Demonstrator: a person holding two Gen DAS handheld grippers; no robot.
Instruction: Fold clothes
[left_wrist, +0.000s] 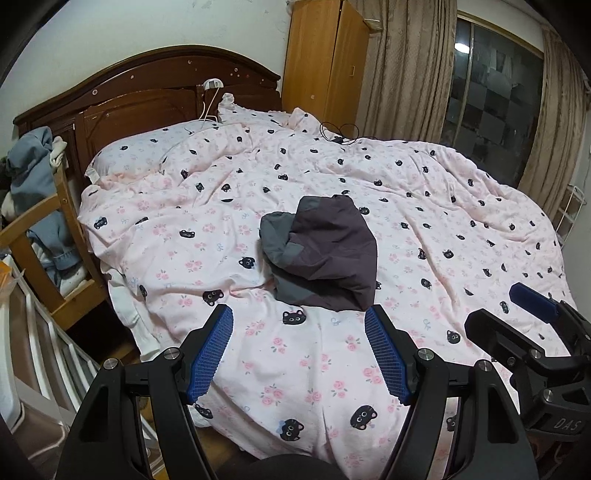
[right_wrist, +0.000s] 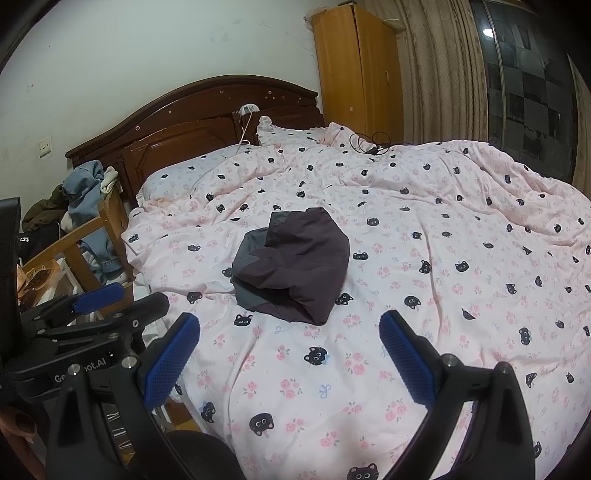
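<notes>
A dark purple and grey garment (left_wrist: 325, 254) lies folded into a compact bundle on the pink cat-print quilt (left_wrist: 295, 369), and it shows in the right wrist view too as the garment (right_wrist: 295, 266). My left gripper (left_wrist: 299, 317) hovers open just short of the bundle's near edge, nothing between its blue pads. My right gripper (right_wrist: 290, 321) is open as well, held over the quilt (right_wrist: 443, 295) in front of the bundle and apart from it. Each gripper shows at the edge of the other's view: the right gripper (left_wrist: 532, 306), the left gripper (right_wrist: 99, 295).
A dark wooden headboard (left_wrist: 140, 92) and pillows stand at the far end. A wooden chair (left_wrist: 44, 236) draped with denim clothes is beside the bed's left side. A wardrobe (left_wrist: 325, 66), curtains and a dark window are at the back right. A black cable (left_wrist: 340, 134) lies on the quilt.
</notes>
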